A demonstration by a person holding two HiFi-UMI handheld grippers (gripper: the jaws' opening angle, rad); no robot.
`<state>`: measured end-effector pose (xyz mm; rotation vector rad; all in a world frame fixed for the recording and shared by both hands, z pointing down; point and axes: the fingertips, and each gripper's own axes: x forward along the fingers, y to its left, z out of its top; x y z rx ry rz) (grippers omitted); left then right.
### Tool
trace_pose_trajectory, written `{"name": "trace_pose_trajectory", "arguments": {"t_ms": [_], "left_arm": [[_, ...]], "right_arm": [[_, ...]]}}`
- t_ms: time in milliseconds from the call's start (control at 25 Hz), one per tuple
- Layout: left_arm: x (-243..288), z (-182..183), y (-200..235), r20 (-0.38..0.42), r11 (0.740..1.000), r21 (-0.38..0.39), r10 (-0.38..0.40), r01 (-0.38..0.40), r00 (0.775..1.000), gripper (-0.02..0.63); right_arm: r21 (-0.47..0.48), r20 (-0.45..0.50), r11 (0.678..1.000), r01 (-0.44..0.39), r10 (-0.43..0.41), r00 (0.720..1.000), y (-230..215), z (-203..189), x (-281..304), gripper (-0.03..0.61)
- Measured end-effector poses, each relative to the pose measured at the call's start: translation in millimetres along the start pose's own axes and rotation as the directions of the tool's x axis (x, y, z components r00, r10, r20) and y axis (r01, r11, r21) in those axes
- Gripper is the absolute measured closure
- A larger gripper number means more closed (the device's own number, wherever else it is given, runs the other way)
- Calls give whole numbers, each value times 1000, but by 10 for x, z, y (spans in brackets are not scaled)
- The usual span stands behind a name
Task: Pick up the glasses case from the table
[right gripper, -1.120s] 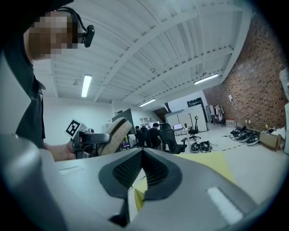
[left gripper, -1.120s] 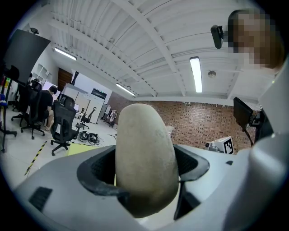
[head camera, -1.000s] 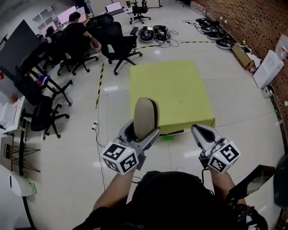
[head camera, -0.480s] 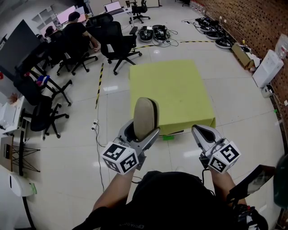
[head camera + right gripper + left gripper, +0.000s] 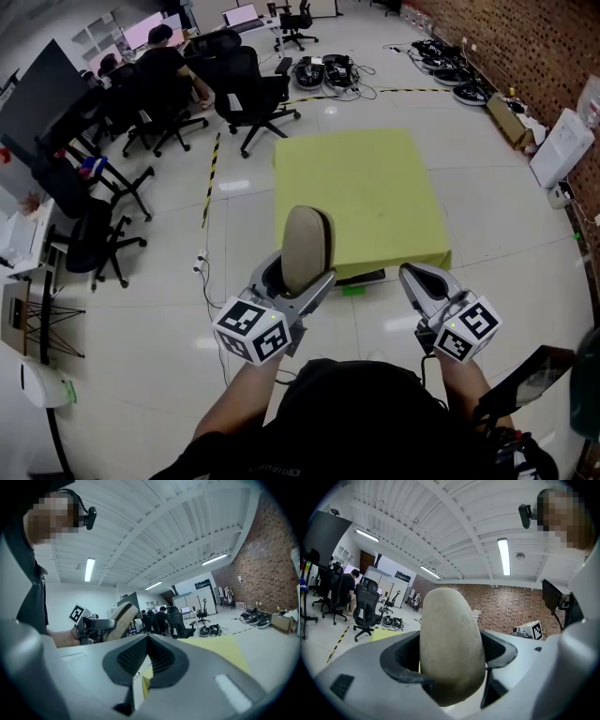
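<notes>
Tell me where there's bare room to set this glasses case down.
The whole yellow table top is bare, near edge to far edge, ahead of the left tongs holding the glasses case. Crowded: the office chairs off its far-left corner.

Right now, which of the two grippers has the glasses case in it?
The left gripper: its jaws are clamped on the beige glasses case, which stands upright in them. The right gripper is shut with nothing between its jaws.
</notes>
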<state>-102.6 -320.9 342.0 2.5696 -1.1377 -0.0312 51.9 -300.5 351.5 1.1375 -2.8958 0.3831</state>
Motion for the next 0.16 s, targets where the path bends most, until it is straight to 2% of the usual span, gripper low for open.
{"name": "trace_pose_trajectory", "arguments": {"t_ms": [160], "left_arm": [[-1,-10,60,-1,1000,-2,5,-5,1000,232]], "right_arm": [[1,3,1000,2,-2,1000,0,-7,30,578]]}}
